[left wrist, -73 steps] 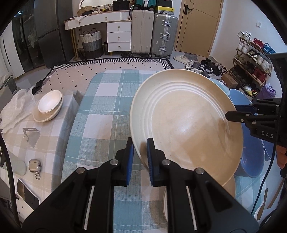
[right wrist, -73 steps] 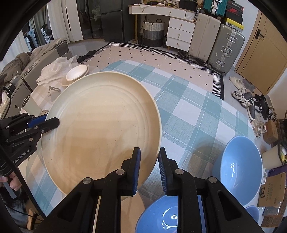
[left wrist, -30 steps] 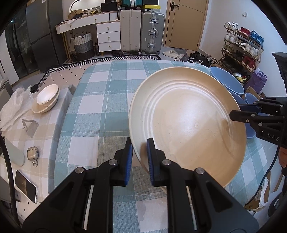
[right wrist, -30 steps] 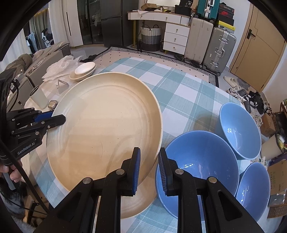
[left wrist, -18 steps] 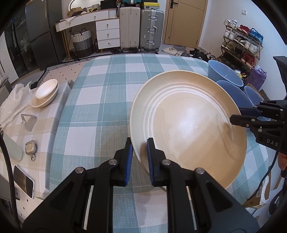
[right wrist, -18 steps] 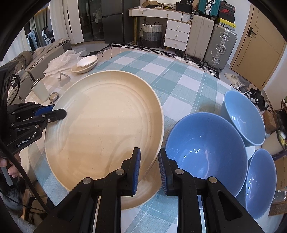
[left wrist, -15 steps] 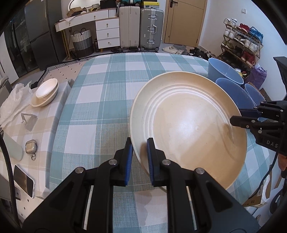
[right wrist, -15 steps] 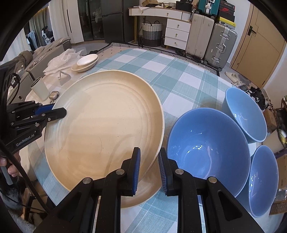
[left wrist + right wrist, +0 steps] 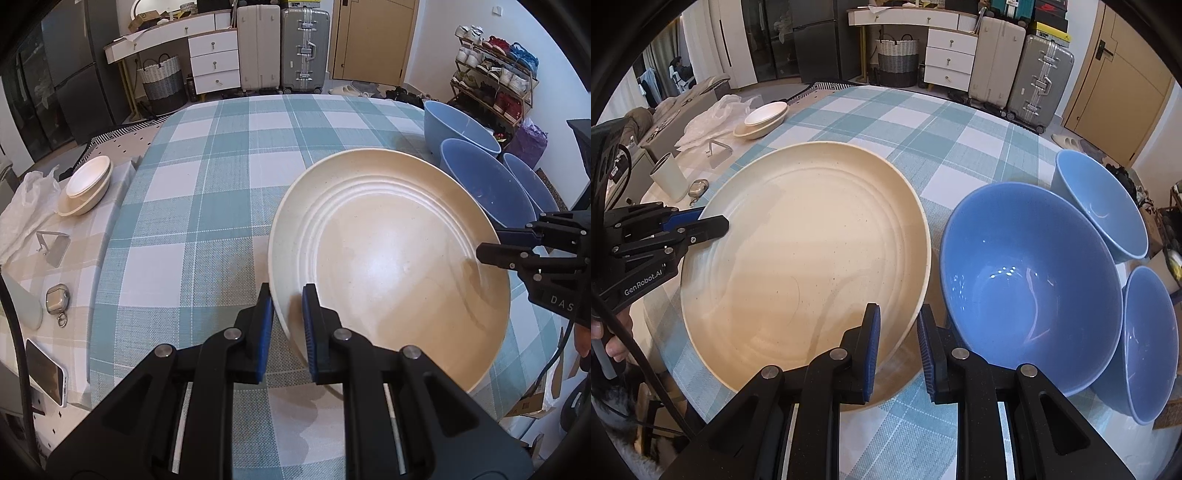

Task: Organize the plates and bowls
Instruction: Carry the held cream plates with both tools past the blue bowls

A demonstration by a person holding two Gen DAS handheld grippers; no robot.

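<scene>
Partly hidden: second cream plate (image 9: 886, 384) under the held one, only its near edge showing.
Left gripper (image 9: 287, 314): pinching cream plate (image 9: 388, 266) at its left rim.
Plate position: tilted just above the checked tablecloth (image 9: 221, 184).
Right gripper (image 9: 898, 347): clamped on the opposite rim.
Right side: three blue bowls (image 9: 1030, 288) just beside the plate, outermost cut off.
Far left: stacked small bowls (image 9: 86, 184), phone (image 9: 46, 371).

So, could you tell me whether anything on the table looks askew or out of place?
Only the cream plate: it sits tilted, held by its rim between both grippers above a second plate. The three blue bowls stand upright; no spills or damage show.
</scene>
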